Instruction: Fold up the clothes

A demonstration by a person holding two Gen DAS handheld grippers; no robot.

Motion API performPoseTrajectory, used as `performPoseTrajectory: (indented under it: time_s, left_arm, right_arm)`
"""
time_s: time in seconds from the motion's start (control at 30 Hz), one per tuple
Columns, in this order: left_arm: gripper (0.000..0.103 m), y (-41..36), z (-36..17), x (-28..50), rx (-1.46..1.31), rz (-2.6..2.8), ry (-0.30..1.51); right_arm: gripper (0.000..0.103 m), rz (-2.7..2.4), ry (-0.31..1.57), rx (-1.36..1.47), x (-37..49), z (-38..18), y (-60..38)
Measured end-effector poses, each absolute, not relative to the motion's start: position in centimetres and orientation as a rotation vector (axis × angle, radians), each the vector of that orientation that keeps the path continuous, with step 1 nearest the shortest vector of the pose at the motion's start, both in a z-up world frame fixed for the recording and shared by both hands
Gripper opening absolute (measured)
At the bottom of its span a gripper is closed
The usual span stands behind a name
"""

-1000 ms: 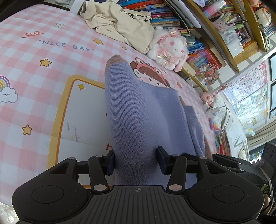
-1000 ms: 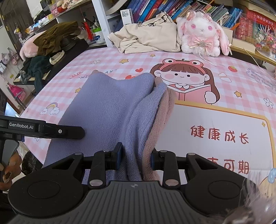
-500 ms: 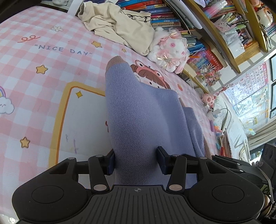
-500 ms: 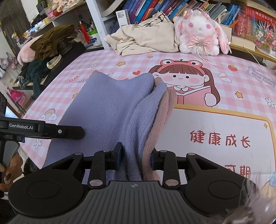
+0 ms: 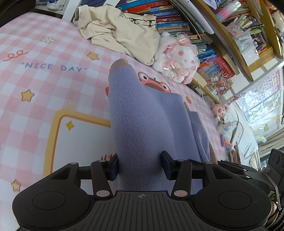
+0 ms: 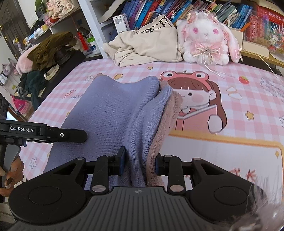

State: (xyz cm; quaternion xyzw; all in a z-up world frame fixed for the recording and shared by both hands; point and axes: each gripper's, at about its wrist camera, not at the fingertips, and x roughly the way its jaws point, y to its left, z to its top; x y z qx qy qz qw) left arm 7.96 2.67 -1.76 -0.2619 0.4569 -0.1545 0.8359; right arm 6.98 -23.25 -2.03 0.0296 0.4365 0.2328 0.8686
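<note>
We are holding a lilac knit (image 5: pixel 147 124) up over the pink checked mat (image 5: pixel 53 85) with both tongs; the left gripper (image 5: pixel 140 168) is clenching a thick bunch of the lilac cloth, both pads pressed into it; the right gripper (image 6: pixel 140 162) is clamping a narrower bunch where the lilac layer is lying against a dusty-pink edge (image 6: pixel 165 124); the knit is stretching away from both grippers toward the far side of the mat, its far end drooping in two soft peaks, and whether that end is touching the mat we cannot tell; in the right view the left tool is showing at the left edge as a black bar just beside the cloth, with a hand (image 6: pixel 10 176) gripping its handle; a cream garment (image 6: pixel 147 46) is lying crumpled at the far edge of the mat, touching a white plush rabbit (image 6: pixel 205 42) that is sitting beside it; books (image 6: pixel 150 12) are filling the shelves behind them; a heap of dark clothes (image 6: pixel 48 53) is lying on a surface to the left of the mat.
</note>
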Motion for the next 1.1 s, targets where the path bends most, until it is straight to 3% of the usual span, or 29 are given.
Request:
performPoseTrajectory:
  time_s: [1.1]
  left_arm:
    - [0.047,4.1,-5.2,23.7,-0.599,-0.311,1.016]
  right_arm:
    - [0.028,0.446,0.911,0.148,22.4,-5.2,-22.8]
